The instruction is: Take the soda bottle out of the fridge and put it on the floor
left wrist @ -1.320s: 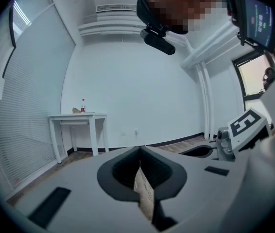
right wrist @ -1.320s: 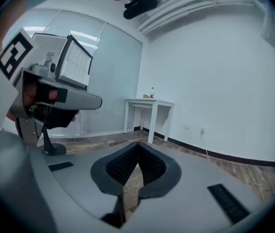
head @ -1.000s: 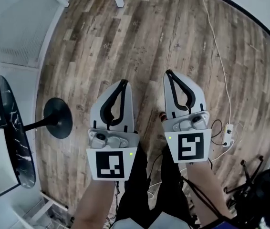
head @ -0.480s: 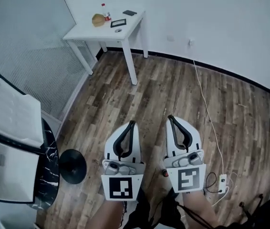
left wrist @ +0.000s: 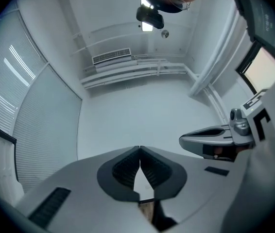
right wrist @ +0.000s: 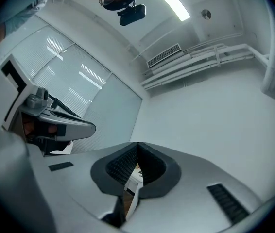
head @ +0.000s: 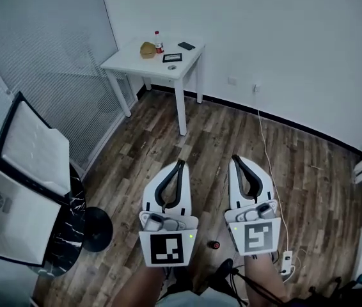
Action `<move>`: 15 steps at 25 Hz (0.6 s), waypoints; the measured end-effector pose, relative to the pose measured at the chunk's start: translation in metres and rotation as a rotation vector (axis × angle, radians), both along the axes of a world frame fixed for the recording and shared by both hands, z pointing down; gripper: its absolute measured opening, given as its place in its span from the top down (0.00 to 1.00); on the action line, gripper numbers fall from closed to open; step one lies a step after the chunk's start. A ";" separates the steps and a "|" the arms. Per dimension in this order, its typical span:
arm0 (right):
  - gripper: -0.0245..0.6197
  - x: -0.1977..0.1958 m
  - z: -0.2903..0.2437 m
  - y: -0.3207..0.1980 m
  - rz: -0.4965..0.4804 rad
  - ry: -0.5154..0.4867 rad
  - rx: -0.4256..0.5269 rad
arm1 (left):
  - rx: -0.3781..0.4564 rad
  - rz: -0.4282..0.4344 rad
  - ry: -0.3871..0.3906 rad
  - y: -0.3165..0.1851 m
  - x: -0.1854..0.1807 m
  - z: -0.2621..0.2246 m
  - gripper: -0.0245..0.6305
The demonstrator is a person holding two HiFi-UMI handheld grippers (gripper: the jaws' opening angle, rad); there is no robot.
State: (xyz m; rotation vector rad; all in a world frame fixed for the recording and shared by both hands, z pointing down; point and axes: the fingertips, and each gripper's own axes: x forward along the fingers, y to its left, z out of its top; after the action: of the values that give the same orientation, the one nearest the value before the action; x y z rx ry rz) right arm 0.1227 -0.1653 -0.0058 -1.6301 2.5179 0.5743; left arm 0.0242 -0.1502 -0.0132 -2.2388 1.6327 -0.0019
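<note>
Since no view shows the inside of a fridge, the soda bottle's place cannot be fixed with certainty, and two candidates are recorded. A red-capped bottle (head: 158, 42) stands upright on the white table (head: 130, 61) by the far wall, well apart from the person. A small dark item with a reddish end (head: 213, 244) rests on the wooden floor (head: 232, 133) near the person's feet, below and between the two grippers, and is too small to identify. A white box-like unit (head: 11, 219) sits on the round dark table (head: 66, 232) at the left edge. Whether it is the fridge cannot be told. The left gripper (head: 181, 165) and the right gripper (head: 235, 160) are held side by side before the body, pointing forward. Each has its jaws brought together tip to tip with nothing between them, and both gripper views show only wall and ceiling beyond the closed tips. Assessment: the scene fits equally a bottle to be fetched from the fridge and a bottle already set down at the feet. Recommendation for either case: identify the floor item before acting, keep the feet clear of it and of the power strip (head: 288, 258), and keep the grippers apart from each other.
</note>
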 end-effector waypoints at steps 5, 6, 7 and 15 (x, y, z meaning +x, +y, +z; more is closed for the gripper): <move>0.94 -0.009 -0.024 0.011 -0.003 0.002 0.020 | 0.039 0.000 -0.001 0.013 -0.005 -0.023 0.94; 0.94 -0.011 -0.028 0.015 -0.005 0.002 0.027 | 0.046 0.000 -0.007 0.016 -0.006 -0.027 0.94; 0.94 -0.013 -0.032 0.017 -0.007 0.003 0.035 | 0.053 -0.001 -0.013 0.018 -0.007 -0.031 0.94; 0.94 -0.021 -0.055 0.034 -0.023 -0.009 0.066 | 0.090 -0.014 0.004 0.036 -0.013 -0.049 0.94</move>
State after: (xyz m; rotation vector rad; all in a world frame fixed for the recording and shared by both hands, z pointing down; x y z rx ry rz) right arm 0.1014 -0.1315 -0.0606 -1.5750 2.4798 0.6389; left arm 0.0112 -0.1140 -0.0623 -2.1615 1.6173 0.0708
